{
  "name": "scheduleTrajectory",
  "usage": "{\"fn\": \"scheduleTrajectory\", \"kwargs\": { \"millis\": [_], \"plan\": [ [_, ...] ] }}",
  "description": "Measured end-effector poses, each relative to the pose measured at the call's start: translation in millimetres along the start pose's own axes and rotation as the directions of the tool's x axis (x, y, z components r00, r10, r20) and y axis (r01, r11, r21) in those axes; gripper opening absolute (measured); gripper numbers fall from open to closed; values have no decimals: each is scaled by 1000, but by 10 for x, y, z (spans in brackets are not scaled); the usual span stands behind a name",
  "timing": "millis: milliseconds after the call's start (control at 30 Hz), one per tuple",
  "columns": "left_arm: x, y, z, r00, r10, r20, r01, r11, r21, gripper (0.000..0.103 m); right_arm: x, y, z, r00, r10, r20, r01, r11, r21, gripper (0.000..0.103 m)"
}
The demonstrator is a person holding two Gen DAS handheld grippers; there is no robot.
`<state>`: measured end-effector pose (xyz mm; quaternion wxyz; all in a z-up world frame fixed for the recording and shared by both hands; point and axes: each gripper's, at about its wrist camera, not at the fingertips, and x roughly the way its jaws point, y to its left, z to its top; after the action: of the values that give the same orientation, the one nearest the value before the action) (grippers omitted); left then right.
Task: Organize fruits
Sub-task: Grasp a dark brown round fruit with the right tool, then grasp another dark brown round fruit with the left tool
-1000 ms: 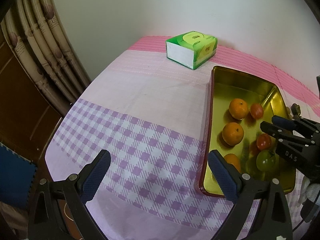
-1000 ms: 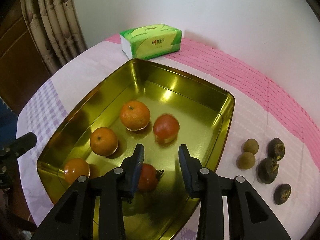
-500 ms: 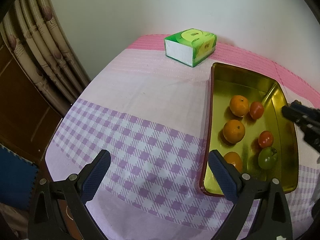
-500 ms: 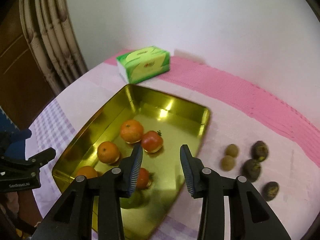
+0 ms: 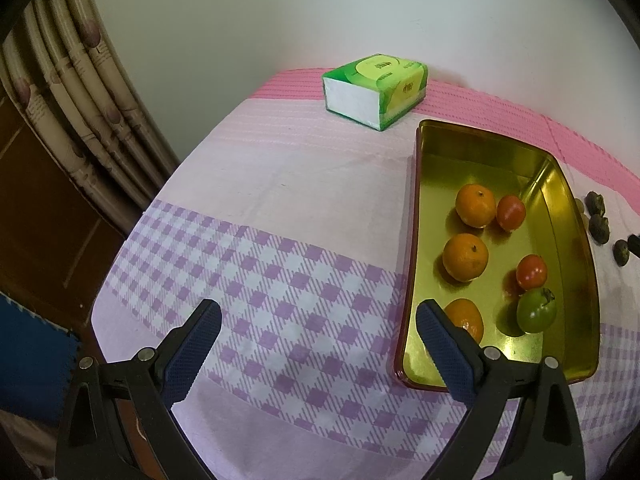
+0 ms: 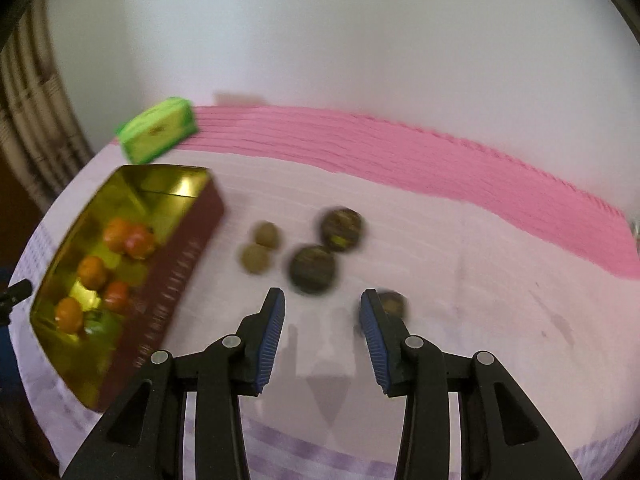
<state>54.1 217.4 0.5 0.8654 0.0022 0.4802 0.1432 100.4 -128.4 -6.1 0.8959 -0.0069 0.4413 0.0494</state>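
Note:
A gold tray (image 5: 572, 216) (image 6: 132, 184) holds three oranges (image 5: 465, 257), two red tomatoes (image 5: 531, 271) and a green tomato (image 5: 536, 310). Outside the tray, on the pink cloth, lie several dark wrinkled fruits (image 6: 312, 269) and two small olive-brown ones (image 6: 255, 258); the right wrist view is blurred. My right gripper (image 6: 322, 304) is open and empty just in front of them, with one dark fruit (image 6: 394, 303) beside its right finger. My left gripper (image 5: 316, 324) is open and empty over the checked cloth, left of the tray.
A green tissue box (image 5: 376, 88) (image 6: 158, 134) stands at the back by the white wall. Curtains (image 5: 80, 92) and a brown door lie beyond the table's left edge. The cloth is pink at the back and purple-checked in front.
My right gripper has swung right, off the tray and over to the loose dark fruits, and lowered. The left gripper has hardly moved.

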Motion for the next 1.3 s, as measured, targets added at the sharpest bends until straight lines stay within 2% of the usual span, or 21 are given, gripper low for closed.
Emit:
{"fn": "scheduleTrajectory", "kwargs": {
  "millis": [267,567,833,1100,1300],
  "plan": [
    [-2,-52,-3,1000,-7,13,6,1000,25,97,209,-291,-159,999,-18,-45,20,999,48,41],
    [20,-95,11,1000,-11,18,11,1000,29,97,431,-218,-96,999,-20,-43,22,999,31,41],
    [-53,-198,78,1000,-12,27,11,999,52,97,466,-193,-100,999,-40,5,40,999,-14,41],
    [-193,-644,251,997,-63,52,57,992,116,97,446,-207,-131,999,-36,37,37,999,-15,38],
    [-250,-1166,307,986,-164,29,158,976,151,97,420,-462,-170,997,-64,41,63,998,22,38]
  ]
}}
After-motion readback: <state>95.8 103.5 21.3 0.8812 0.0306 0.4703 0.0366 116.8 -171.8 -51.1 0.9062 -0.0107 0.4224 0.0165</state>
